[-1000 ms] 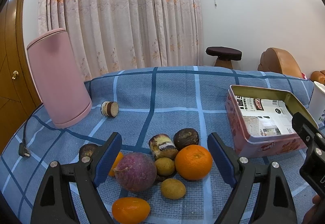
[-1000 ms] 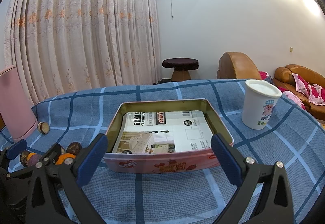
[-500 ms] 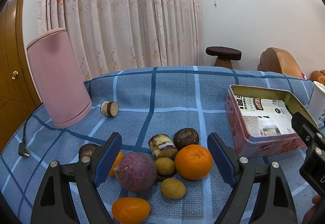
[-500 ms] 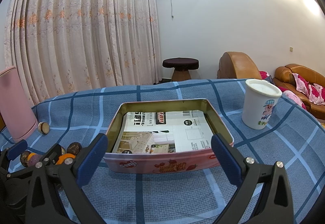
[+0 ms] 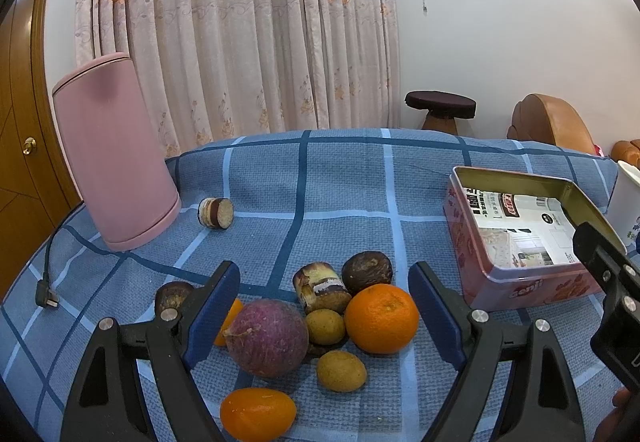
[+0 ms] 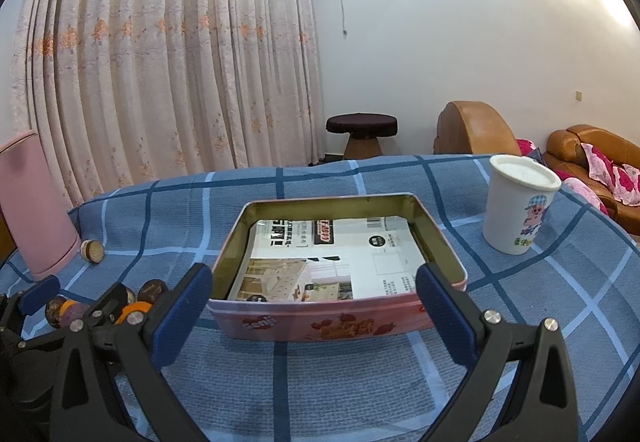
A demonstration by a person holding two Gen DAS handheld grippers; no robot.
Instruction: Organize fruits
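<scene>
A pile of fruit lies on the blue checked cloth in the left wrist view: an orange (image 5: pixel 381 318), a purple round fruit (image 5: pixel 267 338), a dark passion fruit (image 5: pixel 367 272), two small yellow-brown fruits (image 5: pixel 325 326), an orange kumquat (image 5: pixel 258 413) and a brown roll-shaped piece (image 5: pixel 320 286). My left gripper (image 5: pixel 325 316) is open and empty, its jaws spread either side of the pile. A pink tin box (image 6: pixel 336 270) lined with printed paper stands to the right. My right gripper (image 6: pixel 314 316) is open and empty, just in front of the tin's near wall.
A tall pink cylinder (image 5: pixel 112 149) stands at the back left with a small round piece (image 5: pixel 216 213) beside it. A white paper cup (image 6: pixel 518 209) stands right of the tin. A black cable plug (image 5: pixel 46 296) lies at the left edge.
</scene>
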